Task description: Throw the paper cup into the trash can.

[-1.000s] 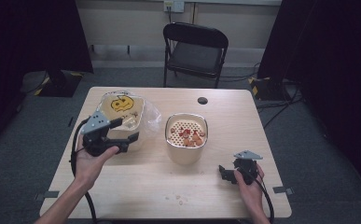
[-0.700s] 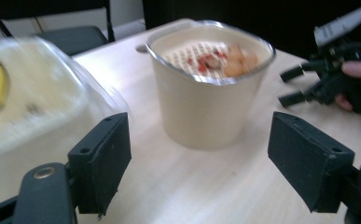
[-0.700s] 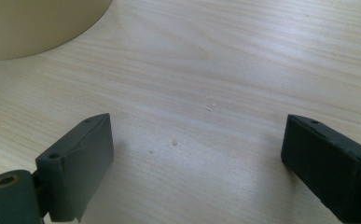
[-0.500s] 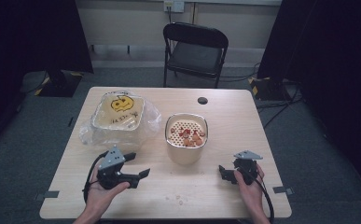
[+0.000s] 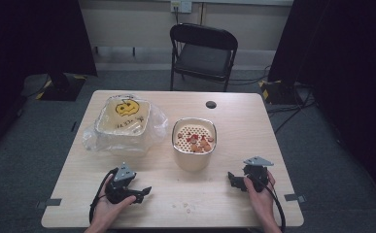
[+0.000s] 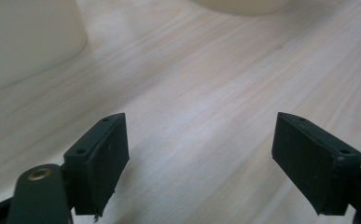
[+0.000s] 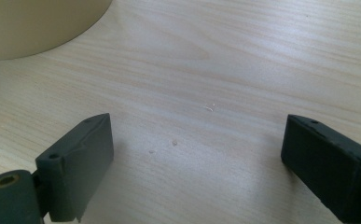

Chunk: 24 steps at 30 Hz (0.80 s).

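Item: cream pot point(image 5: 194, 144), table centre, between both hands; left gripper point(image 5: 142, 193) and right gripper point(image 5: 232, 178) released, fingers holding nothing, at near edge.

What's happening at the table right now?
A person holds a gripper in each hand, both low near the table's front edge. The left gripper and right gripper are open and hold nothing. Behind them stand a cream pot with reddish bits on its perforated insert and a plastic-wrapped container with a drawn face. A few crumbs lie between the hands.
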Each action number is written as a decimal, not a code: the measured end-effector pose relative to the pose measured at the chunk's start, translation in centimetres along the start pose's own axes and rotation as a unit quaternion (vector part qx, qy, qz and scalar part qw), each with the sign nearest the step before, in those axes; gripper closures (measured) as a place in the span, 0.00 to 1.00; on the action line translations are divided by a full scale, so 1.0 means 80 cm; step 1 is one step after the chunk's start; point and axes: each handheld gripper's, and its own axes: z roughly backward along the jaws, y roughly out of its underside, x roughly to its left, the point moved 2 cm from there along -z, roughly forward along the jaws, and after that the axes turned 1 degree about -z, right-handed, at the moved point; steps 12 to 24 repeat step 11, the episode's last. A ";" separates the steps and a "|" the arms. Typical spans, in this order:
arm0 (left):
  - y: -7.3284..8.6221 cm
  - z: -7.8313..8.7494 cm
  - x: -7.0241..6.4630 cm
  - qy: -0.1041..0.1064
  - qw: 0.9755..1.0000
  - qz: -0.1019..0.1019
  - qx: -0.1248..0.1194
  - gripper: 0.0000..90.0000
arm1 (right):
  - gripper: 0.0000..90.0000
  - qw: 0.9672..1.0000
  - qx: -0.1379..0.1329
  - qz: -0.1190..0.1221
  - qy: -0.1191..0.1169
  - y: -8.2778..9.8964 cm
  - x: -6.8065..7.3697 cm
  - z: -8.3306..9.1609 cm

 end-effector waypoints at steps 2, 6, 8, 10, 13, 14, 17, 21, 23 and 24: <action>0.004 -0.008 0.005 -0.018 1.000 -0.006 0.013 0.20 | 0.10 1.000 0.000 0.000 0.000 0.000 0.000 0.000; 0.005 -0.010 0.007 -0.026 0.999 -0.021 0.011 0.17 | 0.10 1.000 0.000 0.000 0.000 0.000 0.000 0.000; 0.006 -0.010 0.007 -0.028 0.999 -0.021 0.010 0.17 | 0.10 1.000 0.000 0.000 0.000 0.000 0.000 0.000; 0.006 -0.011 0.007 -0.028 0.999 -0.021 0.010 0.17 | 0.10 1.000 0.000 0.000 0.000 0.000 0.000 0.000; 0.006 -0.011 0.007 -0.027 0.999 -0.020 0.009 0.17 | 0.10 1.000 0.000 0.000 0.000 0.000 0.000 0.000; 0.006 -0.011 0.007 -0.027 0.999 -0.020 0.009 0.17 | 0.10 1.000 0.000 0.000 0.000 0.000 0.000 0.000; 0.006 -0.011 0.007 -0.027 0.999 -0.020 0.009 0.17 | 0.10 1.000 0.000 0.000 0.000 0.000 0.000 0.000; 0.006 -0.011 0.007 -0.027 0.999 -0.020 0.009 0.17 | 0.10 1.000 0.000 0.000 0.000 0.000 0.000 0.000; 0.006 -0.011 0.007 -0.027 0.999 -0.020 0.009 0.17 | 0.10 1.000 0.000 0.000 0.000 0.000 0.000 0.000; 0.006 -0.011 0.007 -0.027 0.999 -0.020 0.009 0.17 | 0.10 1.000 0.000 0.000 0.000 0.000 0.000 0.000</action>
